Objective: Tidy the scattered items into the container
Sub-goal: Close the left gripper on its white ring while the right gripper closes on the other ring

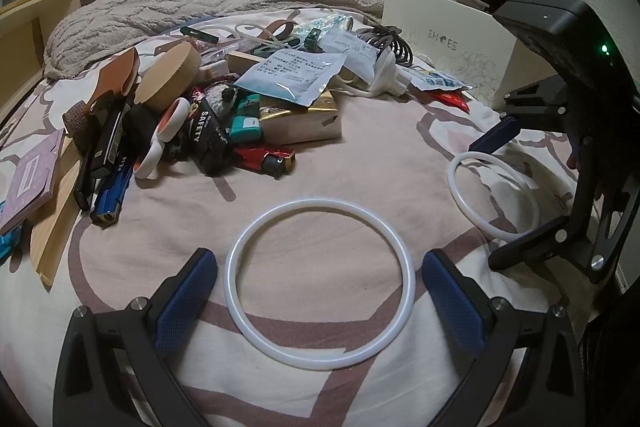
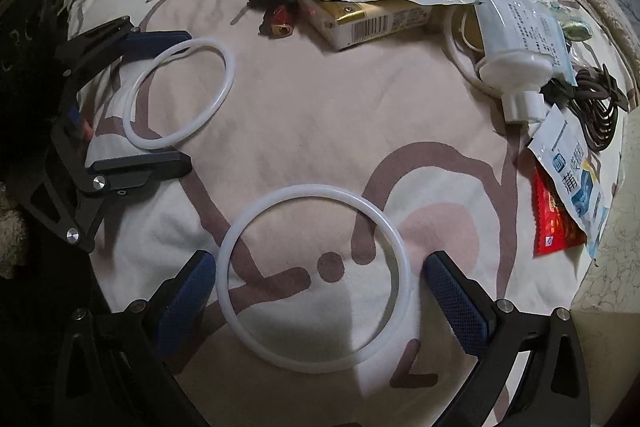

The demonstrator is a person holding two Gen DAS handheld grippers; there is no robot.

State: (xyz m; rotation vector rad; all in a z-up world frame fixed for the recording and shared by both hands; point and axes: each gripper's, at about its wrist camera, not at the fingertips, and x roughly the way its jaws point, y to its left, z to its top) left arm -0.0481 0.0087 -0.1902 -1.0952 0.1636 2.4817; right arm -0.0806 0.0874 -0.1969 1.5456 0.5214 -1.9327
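Both grippers are gaping open: the left gripper [image 1: 320, 291] is straddling one white ring [image 1: 320, 283], the right gripper [image 2: 320, 291] another ring [image 2: 314, 279]. Only the left view is showing the shoe box [image 1: 448, 39], partly cut off behind the right gripper.

A bed covered in a cream sheet with brown-pink line patterns [image 1: 360, 155] carries two white rubber rings lying flat, one [image 1: 320, 283] near the other [image 1: 494, 197], and a heap of mixed clutter [image 1: 224, 99] behind them.

Two white rings [image 1: 320, 283] [image 1: 493, 195] flat on bedspread [image 1: 360, 155]
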